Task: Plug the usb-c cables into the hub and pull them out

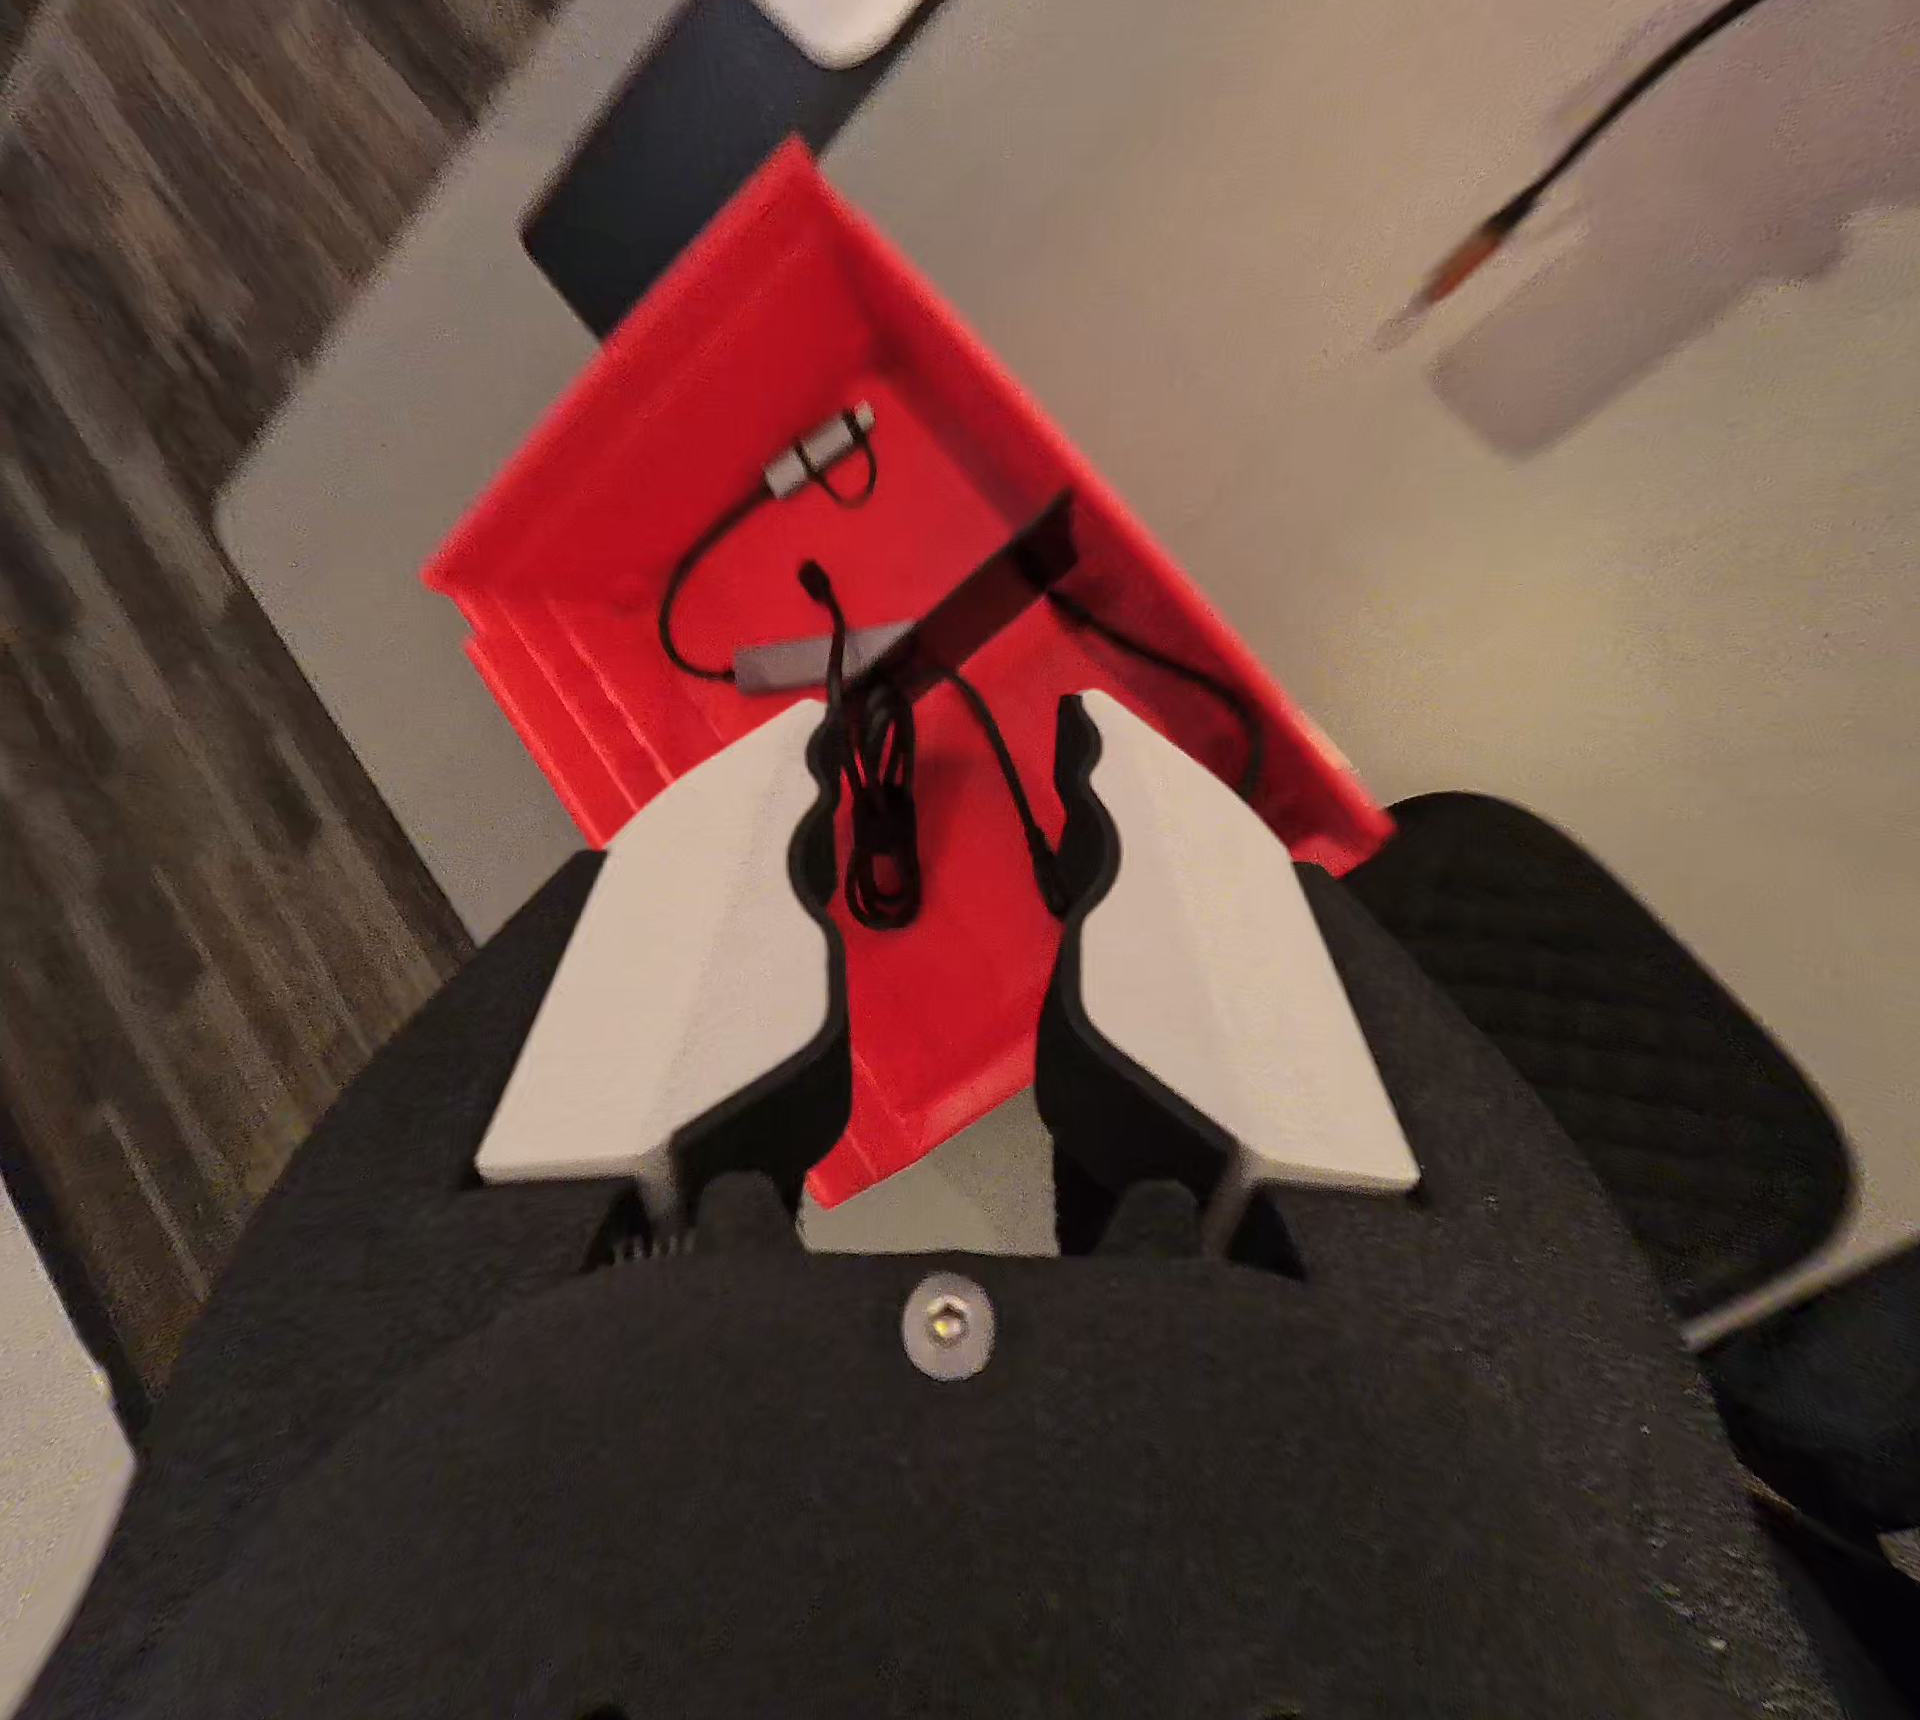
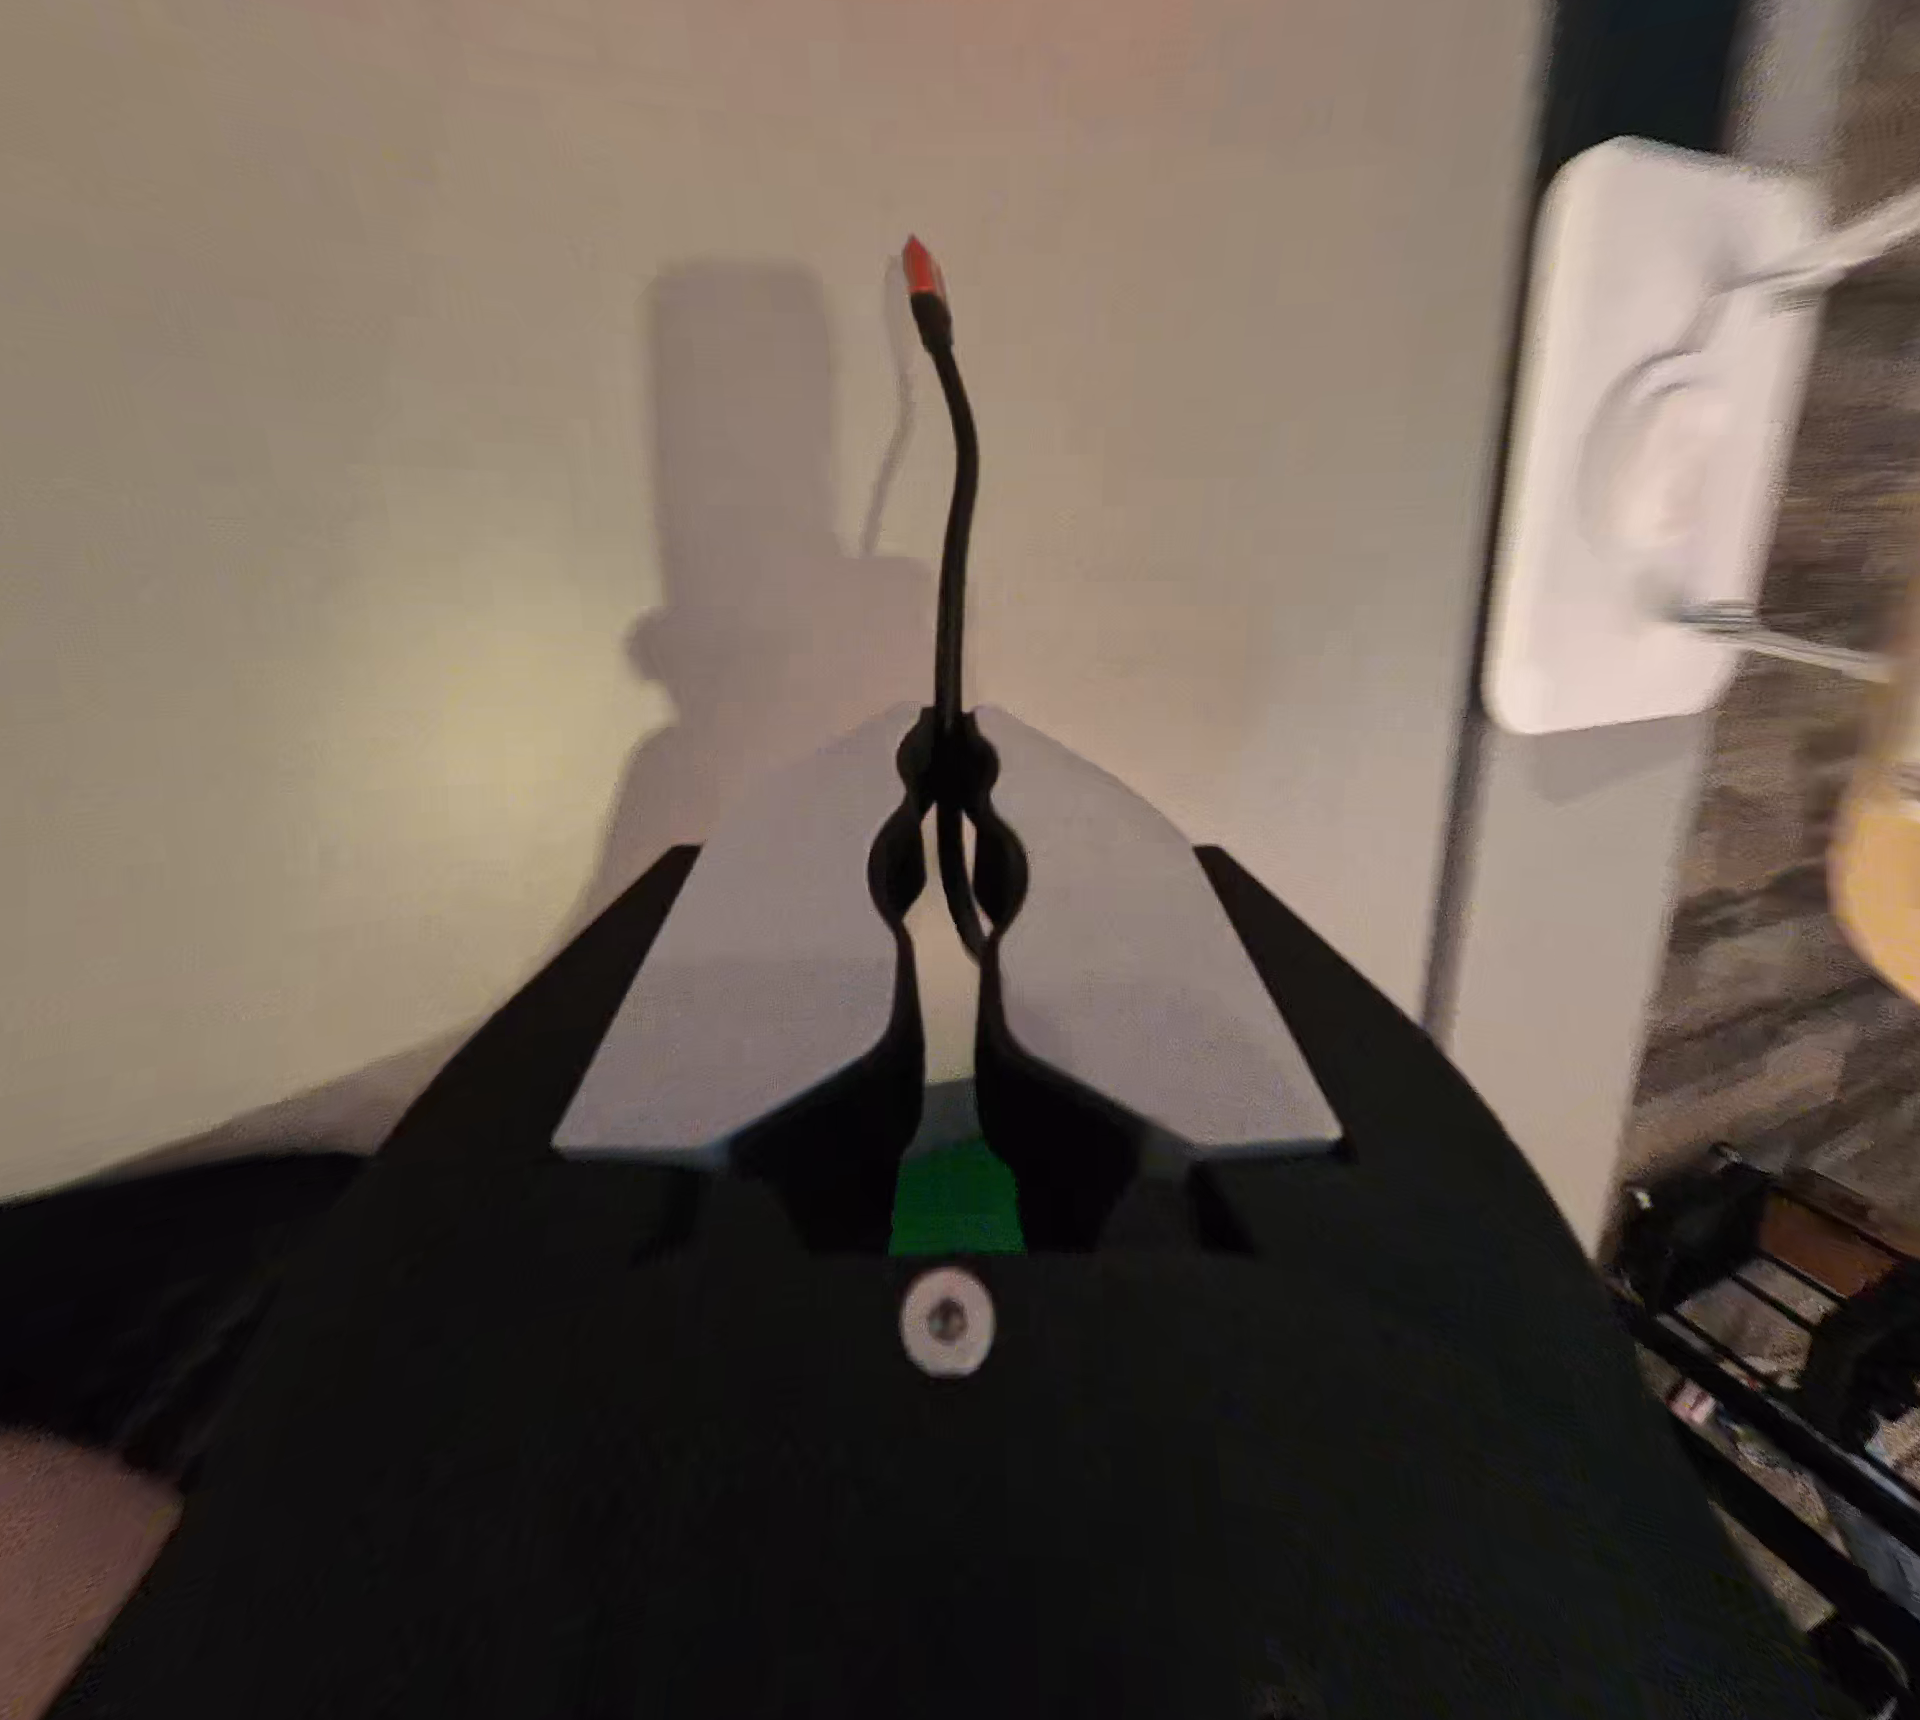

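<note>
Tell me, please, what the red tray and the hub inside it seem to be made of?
The red tray looks like moulded plastic with a smooth, slightly glossy finish: uniform colour, thin walls and stepped ridges at one end. The hub seems to be matte grey metal, perhaps aluminium, though blur leaves painted plastic possible.

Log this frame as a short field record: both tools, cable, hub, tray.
left tool: open, holds nothing, above the red tray
right tool: shut on black cable
black cable: sticks out forward past the fingertips, orange-tipped plug free in the air, not in any port
red tray: on the pale table, edge runs past the table's near side
grey hub: lies in the tray, its own lead curls to a grey adapter
bundled cable: black, coiled, in the tray by the hub
plugged state: too blurred to tell
</note>
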Available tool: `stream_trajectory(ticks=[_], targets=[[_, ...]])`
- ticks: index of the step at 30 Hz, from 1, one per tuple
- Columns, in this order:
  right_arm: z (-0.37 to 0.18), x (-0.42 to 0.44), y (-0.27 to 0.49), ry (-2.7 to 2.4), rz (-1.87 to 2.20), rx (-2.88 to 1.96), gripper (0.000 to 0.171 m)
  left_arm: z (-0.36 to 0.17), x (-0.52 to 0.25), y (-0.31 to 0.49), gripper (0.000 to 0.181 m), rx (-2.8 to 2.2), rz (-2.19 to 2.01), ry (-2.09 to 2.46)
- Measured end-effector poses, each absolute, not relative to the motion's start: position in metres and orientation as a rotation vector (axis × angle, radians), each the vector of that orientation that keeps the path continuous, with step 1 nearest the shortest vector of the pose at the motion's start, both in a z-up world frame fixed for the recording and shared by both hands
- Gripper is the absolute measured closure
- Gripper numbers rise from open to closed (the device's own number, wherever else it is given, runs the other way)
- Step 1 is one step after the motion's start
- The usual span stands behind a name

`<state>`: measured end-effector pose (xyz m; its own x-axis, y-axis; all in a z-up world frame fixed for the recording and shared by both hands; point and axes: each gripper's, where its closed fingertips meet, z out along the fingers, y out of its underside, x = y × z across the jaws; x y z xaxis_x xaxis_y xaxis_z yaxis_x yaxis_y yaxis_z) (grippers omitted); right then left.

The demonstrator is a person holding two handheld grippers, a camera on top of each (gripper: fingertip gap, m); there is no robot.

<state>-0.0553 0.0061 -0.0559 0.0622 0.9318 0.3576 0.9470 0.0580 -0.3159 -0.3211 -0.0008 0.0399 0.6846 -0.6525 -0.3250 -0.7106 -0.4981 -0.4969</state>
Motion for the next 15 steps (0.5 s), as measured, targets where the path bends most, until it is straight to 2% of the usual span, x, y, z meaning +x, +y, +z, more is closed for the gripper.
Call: stream_trajectory(ticks=[1, 4, 8, 9, 11, 13, 15], targets=[[-0.071, -0.056, 0.003, -1.934, -0.032, -1.901, 0.168, 0.016, -0.334, 0.004, 0.142, -2.317, 0.143, 1.020], [-0.106, -0.057, -0.005, -2.075, -0.010, -1.973, 0.167, -0.037, -0.367, 0.021, 0.142, -2.392, 0.269, 1.000], [-0.139, -0.051, -0.012, -2.197, -0.057, -2.075, 0.166, -0.076, -0.386, 0.035, 0.144, -2.471, 0.370, 1.051], [-0.143, -0.050, -0.011, -2.192, -0.066, -2.102, 0.162, -0.084, -0.387, 0.036, 0.145, -2.496, 0.363, 1.071], [-0.144, -0.058, -0.001, -2.110, -0.064, -2.123, 0.133, -0.097, -0.390, 0.038, 0.147, -2.512, 0.373, 1.116], [-0.133, -0.072, 0.008, -2.025, 0.003, -2.073, 0.124, -0.105, -0.393, 0.044, 0.148, -2.484, 0.430, 1.159], [-0.115, -0.082, 0.013, -1.984, 0.044, -1.966, 0.124, -0.113, -0.391, 0.048, 0.153, -2.467, 0.433, 1.194]])
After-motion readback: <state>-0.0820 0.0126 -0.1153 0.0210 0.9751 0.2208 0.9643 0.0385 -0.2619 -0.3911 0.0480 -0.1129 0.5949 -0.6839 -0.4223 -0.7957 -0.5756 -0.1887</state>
